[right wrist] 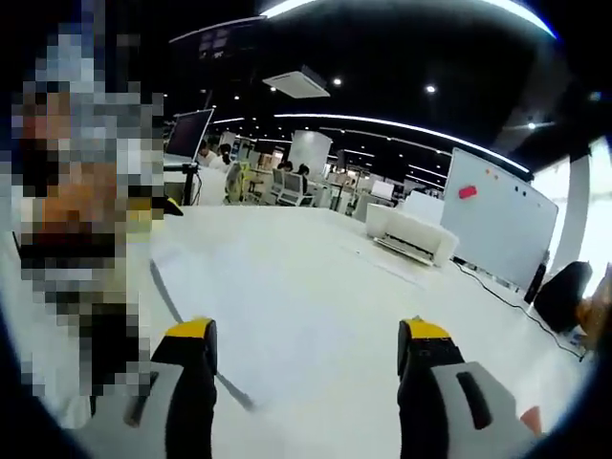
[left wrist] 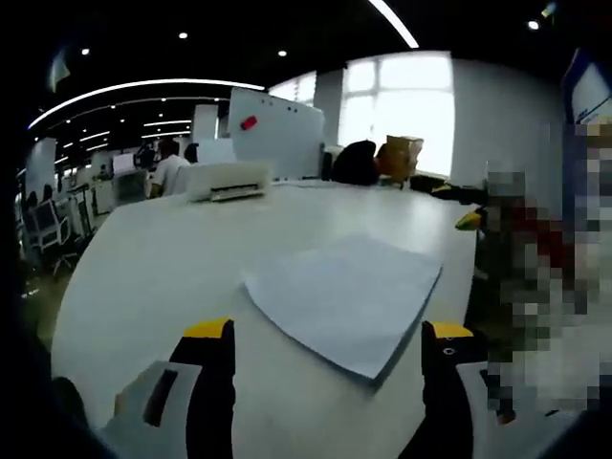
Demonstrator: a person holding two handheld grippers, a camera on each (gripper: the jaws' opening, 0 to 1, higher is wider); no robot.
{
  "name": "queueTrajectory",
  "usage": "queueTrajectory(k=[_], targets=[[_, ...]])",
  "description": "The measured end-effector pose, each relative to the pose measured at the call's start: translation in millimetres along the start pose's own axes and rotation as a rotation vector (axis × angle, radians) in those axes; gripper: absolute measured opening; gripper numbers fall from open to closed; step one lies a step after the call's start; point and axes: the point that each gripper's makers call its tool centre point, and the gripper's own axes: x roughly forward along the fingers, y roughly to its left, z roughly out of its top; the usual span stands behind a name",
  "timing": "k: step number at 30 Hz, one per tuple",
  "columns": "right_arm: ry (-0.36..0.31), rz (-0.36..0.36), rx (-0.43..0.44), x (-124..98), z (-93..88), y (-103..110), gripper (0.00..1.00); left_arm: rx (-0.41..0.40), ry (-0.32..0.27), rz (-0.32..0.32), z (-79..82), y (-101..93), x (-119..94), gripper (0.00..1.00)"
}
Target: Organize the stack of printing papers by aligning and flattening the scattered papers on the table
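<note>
A stack of white printing papers [left wrist: 346,296] lies on the white table [left wrist: 172,258], turned so one corner points toward me, its edges fairly even. My left gripper [left wrist: 328,337] hovers just above the near edge of the stack, jaws wide apart and nothing between them. In the right gripper view the papers [right wrist: 287,325] spread under and ahead of my right gripper [right wrist: 306,337], which is open too and holds nothing. The sheets' left edge casts a thin dark line on the table [right wrist: 316,239].
A white printer [left wrist: 228,180] [right wrist: 411,235] sits at the far side of the table, with a whiteboard [left wrist: 277,129] [right wrist: 497,225] behind it. A dark bag [left wrist: 354,163] and a brown paper bag [left wrist: 402,158] stand at the far right. People sit at desks beyond.
</note>
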Motion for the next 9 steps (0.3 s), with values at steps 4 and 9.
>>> queueTrajectory(k=[4, 9], targets=[[-0.001, 0.006, -0.003, 1.5, -3.1, -0.6, 0.72, -0.014, -0.023, -0.006, 3.4, -3.1, 1.0, 0.82], [0.008, 0.009, 0.004, -0.1, -8.0, -4.5, 0.72, -0.014, -0.011, 0.000, 0.8, -4.5, 2.0, 0.82]])
